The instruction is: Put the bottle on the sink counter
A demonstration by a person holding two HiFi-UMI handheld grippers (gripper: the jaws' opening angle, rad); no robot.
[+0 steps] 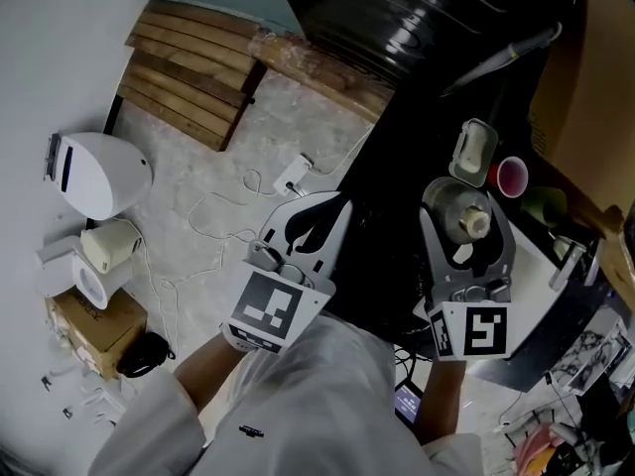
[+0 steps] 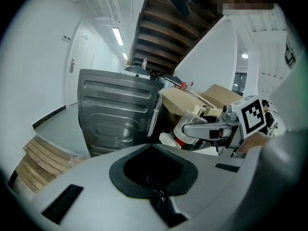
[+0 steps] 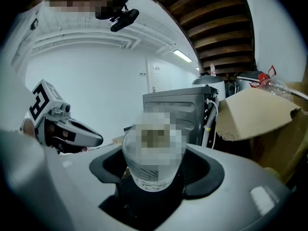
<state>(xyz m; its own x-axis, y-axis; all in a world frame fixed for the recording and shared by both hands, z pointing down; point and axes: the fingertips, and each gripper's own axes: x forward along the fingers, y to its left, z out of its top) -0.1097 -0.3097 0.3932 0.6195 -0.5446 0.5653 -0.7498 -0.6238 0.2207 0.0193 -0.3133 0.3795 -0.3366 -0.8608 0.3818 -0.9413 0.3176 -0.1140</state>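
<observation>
The bottle (image 3: 153, 170) is clamped in the right tool (image 1: 464, 224), judged not yet set on the table (image 1: 541, 258) at four o'clock (left tool (image 1: 317, 216) closed, empty).

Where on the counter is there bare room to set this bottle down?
Barest is the pale counter strip right of the right gripper, between the green object and the metal fitting. Beyond the held bottle it is crowded: a white container and a red cup stand close together. The dark area to the left is unreadable.
</observation>
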